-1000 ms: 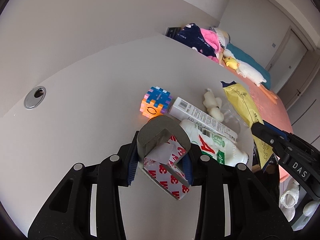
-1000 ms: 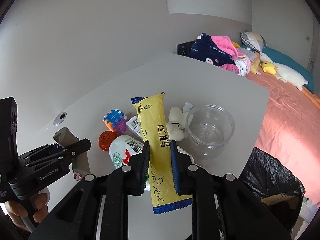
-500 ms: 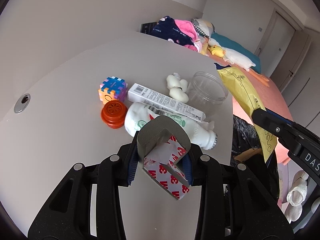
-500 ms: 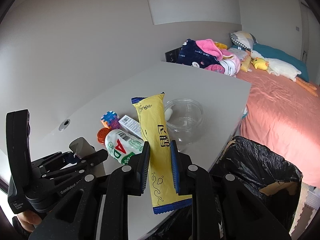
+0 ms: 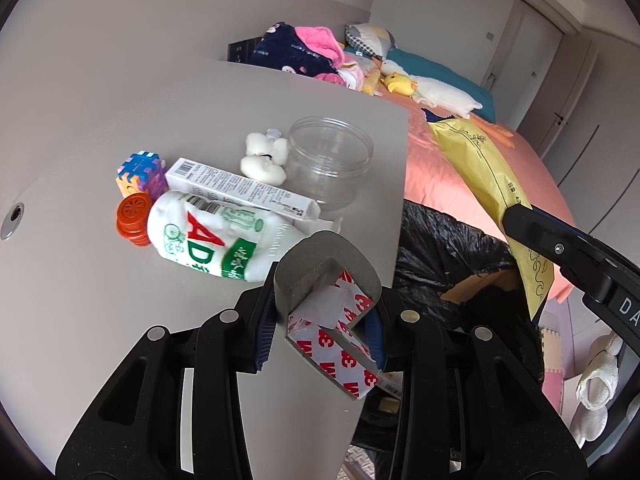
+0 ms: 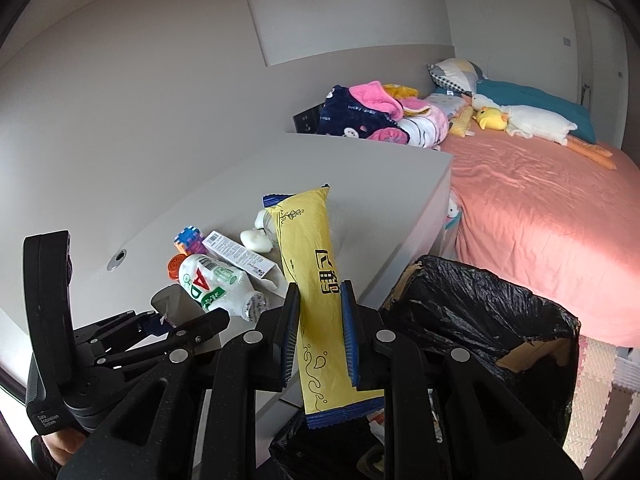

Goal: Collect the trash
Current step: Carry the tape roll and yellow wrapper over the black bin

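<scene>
Pinching a yellow wrapper (image 6: pixel 320 300), the right tool (image 6: pixel 320 332) hangs beside the bin (image 6: pixel 500 320) — left tool (image 5: pixel 320 320) clamps cardboard (image 5: pixel 332 320).

A long yellow snack wrapper (image 6: pixel 316 280) with blue sealed ends and black print stands nearly upright, pinched across its lower half, its bottom end hanging above the black-lined trash bin (image 6: pixel 492 312) just right of the table's near corner. A crumpled strip of grey adhesive tape backing (image 5: pixel 332 304), white with red lettering on one face and curled into an arch at its far end, is clamped over the table's right edge, beside the bin.
</scene>
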Motion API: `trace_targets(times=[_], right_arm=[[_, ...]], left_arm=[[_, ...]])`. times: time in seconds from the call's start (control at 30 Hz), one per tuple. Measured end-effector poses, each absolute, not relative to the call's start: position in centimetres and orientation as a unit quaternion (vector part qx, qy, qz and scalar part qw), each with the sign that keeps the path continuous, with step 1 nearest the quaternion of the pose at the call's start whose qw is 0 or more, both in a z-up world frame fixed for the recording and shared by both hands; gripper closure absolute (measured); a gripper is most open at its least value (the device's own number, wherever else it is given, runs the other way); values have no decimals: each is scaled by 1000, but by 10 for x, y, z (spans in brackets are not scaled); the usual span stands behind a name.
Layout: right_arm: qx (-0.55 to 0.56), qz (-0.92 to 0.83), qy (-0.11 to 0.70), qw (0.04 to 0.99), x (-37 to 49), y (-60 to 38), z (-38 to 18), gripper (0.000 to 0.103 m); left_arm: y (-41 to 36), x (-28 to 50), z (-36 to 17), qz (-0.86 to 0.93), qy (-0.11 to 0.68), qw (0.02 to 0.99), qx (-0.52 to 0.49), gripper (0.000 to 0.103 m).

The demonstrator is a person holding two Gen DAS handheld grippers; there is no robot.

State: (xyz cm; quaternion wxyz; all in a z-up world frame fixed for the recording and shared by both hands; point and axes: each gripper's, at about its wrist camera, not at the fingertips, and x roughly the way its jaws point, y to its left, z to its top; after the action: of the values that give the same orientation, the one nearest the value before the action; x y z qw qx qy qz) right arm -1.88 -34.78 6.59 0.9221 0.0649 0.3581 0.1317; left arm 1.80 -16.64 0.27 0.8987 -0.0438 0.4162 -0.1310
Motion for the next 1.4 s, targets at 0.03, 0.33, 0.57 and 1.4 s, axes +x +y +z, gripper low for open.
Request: trace_targets(times=[0.03, 0.33, 0.57, 1.4], right_arm=[[67, 129, 357, 923, -21, -352, 66, 81], [87, 107, 349, 927, -36, -389, 68, 81], [104, 81, 344, 930, -48, -423, 69, 81], [151, 2, 340, 928, -73, -504, 59, 81]], left_arm=[[-171, 18, 3, -134, 416, 899, -41, 66], [-212, 16, 6, -163, 420, 892, -15, 66], [-252, 11, 3, -196, 427, 883, 12, 66], [-337, -1, -13, -264, 450, 850, 65, 66]])
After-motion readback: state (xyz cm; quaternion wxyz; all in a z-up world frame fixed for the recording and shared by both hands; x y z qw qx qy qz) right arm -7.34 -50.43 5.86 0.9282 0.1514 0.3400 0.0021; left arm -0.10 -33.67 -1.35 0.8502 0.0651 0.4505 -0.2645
